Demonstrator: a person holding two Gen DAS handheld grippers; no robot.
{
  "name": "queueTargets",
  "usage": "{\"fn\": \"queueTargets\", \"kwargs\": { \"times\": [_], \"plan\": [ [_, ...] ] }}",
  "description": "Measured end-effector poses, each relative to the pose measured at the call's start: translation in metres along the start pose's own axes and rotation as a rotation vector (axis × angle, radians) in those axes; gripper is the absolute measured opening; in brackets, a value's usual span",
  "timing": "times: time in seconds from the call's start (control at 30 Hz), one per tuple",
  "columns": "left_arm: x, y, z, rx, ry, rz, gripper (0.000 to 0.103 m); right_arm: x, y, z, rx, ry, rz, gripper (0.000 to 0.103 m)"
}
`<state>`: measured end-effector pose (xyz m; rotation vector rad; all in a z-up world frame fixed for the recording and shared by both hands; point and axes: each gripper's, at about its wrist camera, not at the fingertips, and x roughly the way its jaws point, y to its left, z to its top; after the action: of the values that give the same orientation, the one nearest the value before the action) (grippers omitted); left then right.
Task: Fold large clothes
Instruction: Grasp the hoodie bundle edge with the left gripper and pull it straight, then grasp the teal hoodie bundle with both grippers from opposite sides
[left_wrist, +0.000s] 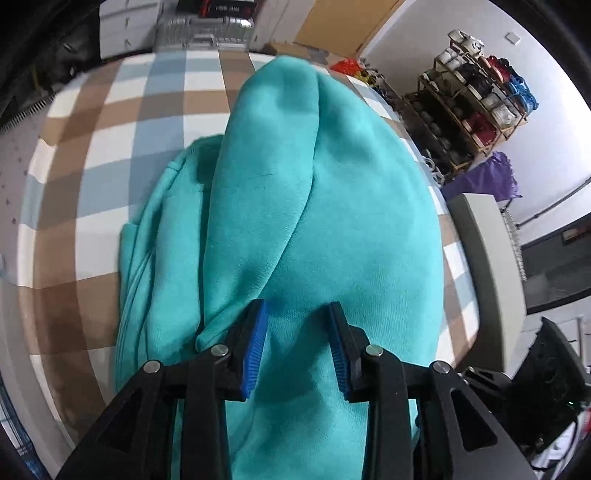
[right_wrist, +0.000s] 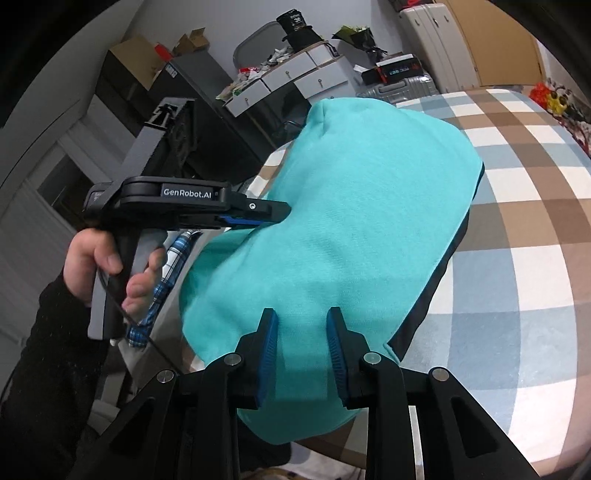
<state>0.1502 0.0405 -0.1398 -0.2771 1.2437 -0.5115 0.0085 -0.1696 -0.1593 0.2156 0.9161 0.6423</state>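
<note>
A large teal garment (left_wrist: 332, 203) lies folded in thick layers on a bed with a brown, blue and white checked cover (left_wrist: 110, 147). My left gripper (left_wrist: 298, 304) hovers over its near end, jaws slightly apart, with teal cloth lying loose between the blue pads. In the right wrist view the same garment (right_wrist: 369, 203) spreads across the bed's corner (right_wrist: 517, 221). My right gripper (right_wrist: 301, 312) is shut on its near edge, cloth filling the gap between its pads. The left gripper (right_wrist: 280, 214) reaches the garment's left edge from the side, held by a hand (right_wrist: 92, 258) in a dark sleeve.
A shoe rack (left_wrist: 469, 107) and a purple bag (left_wrist: 495, 177) stand right of the bed. A silver suitcase (left_wrist: 199, 33) and white drawers (right_wrist: 295, 77) lie beyond its far edge. A blue checked cloth (right_wrist: 177, 258) hangs by the bed's left side.
</note>
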Motion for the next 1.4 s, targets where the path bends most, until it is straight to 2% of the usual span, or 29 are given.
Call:
{"fn": "queueTargets", "kwargs": {
  "times": [0.1, 0.13, 0.17, 0.2, 0.23, 0.27, 0.3, 0.4, 0.47, 0.5, 0.57, 0.63, 0.8, 0.93, 1.07, 1.2, 1.27, 1.4],
  "plan": [
    [-0.010, 0.007, 0.008, -0.062, 0.057, -0.017, 0.025, 0.000, -0.004, 0.002, 0.018, 0.011, 0.023, 0.028],
    [-0.020, 0.002, 0.016, -0.081, 0.056, -0.014, 0.025, 0.000, -0.004, 0.003, 0.019, 0.014, 0.025, 0.030],
    [-0.031, -0.011, 0.021, -0.052, 0.033, -0.012, 0.026, 0.000, -0.004, 0.003, 0.016, 0.018, 0.025, 0.030],
    [-0.039, -0.027, 0.025, 0.005, 0.010, 0.021, 0.034, 0.000, -0.004, 0.003, 0.012, 0.021, 0.022, 0.030],
    [-0.042, -0.046, 0.036, 0.073, -0.014, 0.097, 0.043, 0.000, -0.005, 0.003, 0.011, 0.023, 0.023, 0.030],
    [-0.040, -0.056, 0.042, 0.098, -0.027, 0.132, 0.072, 0.000, -0.005, 0.003, 0.013, 0.024, 0.024, 0.030],
    [-0.034, -0.068, 0.050, 0.123, -0.035, 0.150, 0.082, 0.000, -0.007, 0.003, 0.013, 0.025, 0.025, 0.030],
    [-0.008, -0.085, 0.074, 0.163, -0.012, 0.168, 0.082, 0.000, -0.008, 0.004, 0.011, 0.027, 0.030, 0.030],
    [0.023, -0.082, 0.082, 0.173, 0.056, 0.226, 0.082, 0.000, -0.008, 0.004, 0.000, 0.026, 0.025, 0.030],
    [0.038, -0.071, 0.084, 0.145, 0.100, 0.240, 0.084, 0.000, -0.007, 0.004, -0.002, 0.025, 0.025, 0.030],
    [0.055, -0.042, 0.087, 0.053, 0.162, 0.192, 0.086, -0.001, -0.008, 0.004, -0.003, 0.023, 0.018, 0.030],
    [0.057, -0.036, 0.092, 0.002, 0.150, 0.180, 0.088, -0.001, -0.010, 0.006, 0.010, 0.022, 0.028, 0.030],
    [0.072, -0.018, 0.091, -0.040, 0.207, 0.125, 0.101, 0.000, -0.012, 0.007, 0.012, 0.029, 0.041, 0.030],
    [0.055, -0.022, 0.093, -0.034, 0.196, 0.123, 0.102, 0.000, -0.015, 0.007, 0.017, 0.030, 0.050, 0.030],
    [-0.001, -0.040, 0.080, 0.041, 0.120, 0.125, 0.101, -0.001, -0.021, 0.007, 0.039, 0.033, 0.071, 0.030],
    [-0.041, -0.033, 0.039, 0.101, 0.074, 0.227, 0.102, -0.001, -0.030, 0.011, 0.095, 0.036, 0.119, 0.035],
    [-0.040, -0.012, 0.026, 0.045, 0.102, 0.231, 0.102, -0.001, -0.032, 0.011, 0.117, 0.033, 0.135, 0.038],
    [-0.030, 0.026, 0.001, -0.106, 0.130, 0.092, 0.102, -0.003, -0.032, 0.012, 0.131, 0.013, 0.148, 0.045]
  ]
}}
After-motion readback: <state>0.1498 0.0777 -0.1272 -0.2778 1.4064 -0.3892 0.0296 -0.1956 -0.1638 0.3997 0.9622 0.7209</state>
